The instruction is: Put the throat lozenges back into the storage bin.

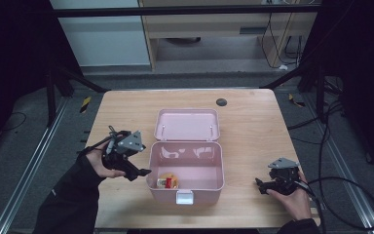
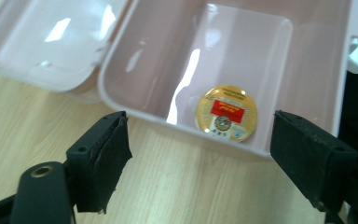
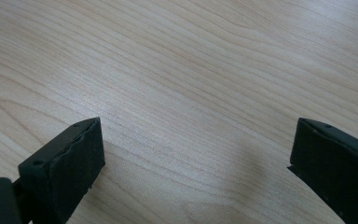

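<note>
One round gold tin [image 2: 227,113] with a red label lies flat on the floor of the pink box [image 1: 185,185], close to the box's front wall and towards its left corner. To judge from how things lie, the putting-in is done: the tin rests inside and nothing grips it. What looks left is the closing. The box's lid [image 1: 187,125] is thrown fully back, lying open on the table [image 1: 253,141] behind the box, and the white latch [image 1: 184,197] on the box's front wall hangs unfastened.

Just off the box's left wall, the left gripper [image 1: 143,172] is held above the table, aimed at the box; the left gripper view looks over the rim at the tin, with the jaws parted and nothing between them. Well to the right of the box, the right gripper [image 1: 259,184] sits low over bare wood, its jaws also spread and holding nothing.

Neither gripper is touching the lid, so swinging it forward over the box and pressing the latch appear not yet begun.
</note>
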Demonstrator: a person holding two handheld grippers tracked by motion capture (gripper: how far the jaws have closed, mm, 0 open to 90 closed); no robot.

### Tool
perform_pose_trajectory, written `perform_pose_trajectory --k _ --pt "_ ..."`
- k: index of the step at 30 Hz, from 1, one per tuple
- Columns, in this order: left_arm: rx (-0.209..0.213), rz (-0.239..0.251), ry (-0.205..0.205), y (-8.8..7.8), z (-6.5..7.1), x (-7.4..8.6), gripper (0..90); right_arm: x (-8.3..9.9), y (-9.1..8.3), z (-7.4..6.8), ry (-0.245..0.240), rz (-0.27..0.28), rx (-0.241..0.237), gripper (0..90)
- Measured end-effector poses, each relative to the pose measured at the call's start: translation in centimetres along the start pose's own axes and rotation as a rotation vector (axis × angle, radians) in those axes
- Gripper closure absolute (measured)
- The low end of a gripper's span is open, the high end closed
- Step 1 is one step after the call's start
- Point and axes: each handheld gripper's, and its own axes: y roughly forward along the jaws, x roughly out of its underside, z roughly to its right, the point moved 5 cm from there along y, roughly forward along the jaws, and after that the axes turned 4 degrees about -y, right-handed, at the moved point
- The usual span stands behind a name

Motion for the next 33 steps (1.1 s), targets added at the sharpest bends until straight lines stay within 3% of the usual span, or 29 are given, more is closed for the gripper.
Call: perform_pose_trajectory --k 2,3,5,9,10,12,13,17,21,22,23,25,27,28,29,31,32,33 --pt "-0.041 0.029 -0.052 -0.3 -0.5 1.3 17.8 0.0 0.0 0.0 -0.001 -0.001 0.001 3.3" --pt "-0.041 0.029 -0.052 -0.3 -0.5 1.3 17.3 0.0 0.0 0.0 -0.001 -0.001 0.001 3.3" --pt "-0.074 0.062 -0.093 -0.2 -0.9 2.8 14.9 0.1 0.0 0.0 -0.003 -0.003 0.003 3.3" --pt "-0.104 0.086 -0.141 -0.1 -1.2 4.3 13.3 0.1 0.1 0.1 -0.001 -0.003 0.004 3.3" --pt "-0.121 0.109 -0.18 0.2 -1.3 5.3 13.1 0.1 0.1 0.1 0.0 -0.004 0.004 3.3" --pt "-0.132 0.123 -0.198 0.3 -1.4 5.8 12.7 0.1 0.1 0.1 0.001 -0.004 0.004 3.3" --pt "-0.142 0.15 -0.237 0.6 -1.5 6.8 12.2 0.1 0.1 0.1 0.001 -0.003 0.005 3.3" --pt "-0.172 0.179 -0.286 1.3 -1.5 8.3 10.8 0.2 0.1 0.1 0.001 -0.005 0.005 3.3" --pt "-0.209 0.213 -0.363 2.2 -1.6 10.1 10.7 0.2 0.1 0.1 0.001 -0.009 0.005 3.3" --pt "-0.234 0.229 -0.41 2.7 -1.7 11.0 10.7 0.2 0.1 0.1 0.001 -0.01 0.005 3.3" --pt "-0.234 0.229 -0.41 2.7 -1.7 11.0 10.6 0.2 0.1 0.1 0.001 -0.01 0.005 3.3" --pt "-0.248 0.25 -0.479 3.4 -1.8 12.3 10.6 0.3 0.1 0.1 -0.002 -0.011 0.008 3.2" --pt "-0.255 0.249 -0.496 3.7 -1.9 12.7 10.4 0.3 0.2 0.1 -0.002 -0.014 0.011 3.1" --pt "-0.269 0.248 -0.51 3.9 -2.0 13.1 10.4 0.3 0.2 0.1 -0.002 -0.014 0.011 3.1" --pt "-0.295 0.253 -0.549 4.2 -2.1 13.8 10.1 0.3 0.2 0.1 -0.002 -0.014 0.012 3.1" --pt "-0.311 0.256 -0.569 4.3 -2.2 14.2 10.1 0.3 0.1 0.1 -0.001 -0.015 0.012 3.1" --pt "-0.345 0.249 -0.603 4.5 -2.5 14.9 9.9 0.3 0.1 0.1 -0.002 -0.016 0.013 3.0" --pt "-0.345 0.249 -0.603 4.5 -2.5 14.9 10.0 0.3 0.1 0.1 -0.002 -0.015 0.014 3.0"
